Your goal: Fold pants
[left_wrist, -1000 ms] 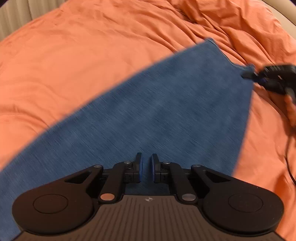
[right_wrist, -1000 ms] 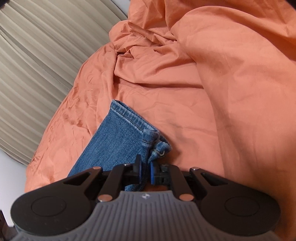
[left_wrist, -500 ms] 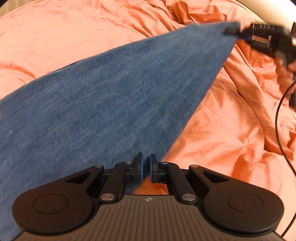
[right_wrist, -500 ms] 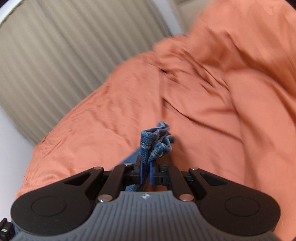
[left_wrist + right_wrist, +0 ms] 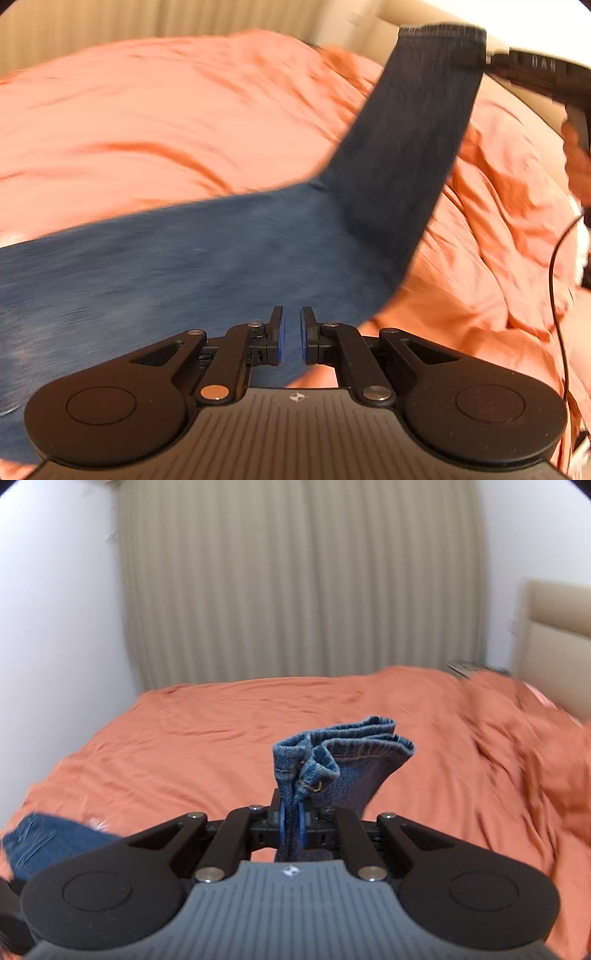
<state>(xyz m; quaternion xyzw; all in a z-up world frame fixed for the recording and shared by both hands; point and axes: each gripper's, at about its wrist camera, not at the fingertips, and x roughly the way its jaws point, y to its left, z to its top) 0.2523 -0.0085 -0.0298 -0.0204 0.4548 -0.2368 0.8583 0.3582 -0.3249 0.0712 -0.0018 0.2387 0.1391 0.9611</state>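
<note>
A rumpled orange duvet [image 5: 229, 738] lies below both grippers. Blue denim pants [image 5: 229, 258] rise from it toward the right gripper [image 5: 291, 821], clamped on their hem to carry it over. The left gripper [image 5: 291, 334], fingers nearly together, appears empty above the denim.

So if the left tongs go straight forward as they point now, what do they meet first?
Most likely the jeans: the denim fills the view directly ahead of the left tongs, which stand slightly apart with nothing visibly between them. The orange bedcover lies beyond. The picture is blurred, so depth is uncertain.
</note>
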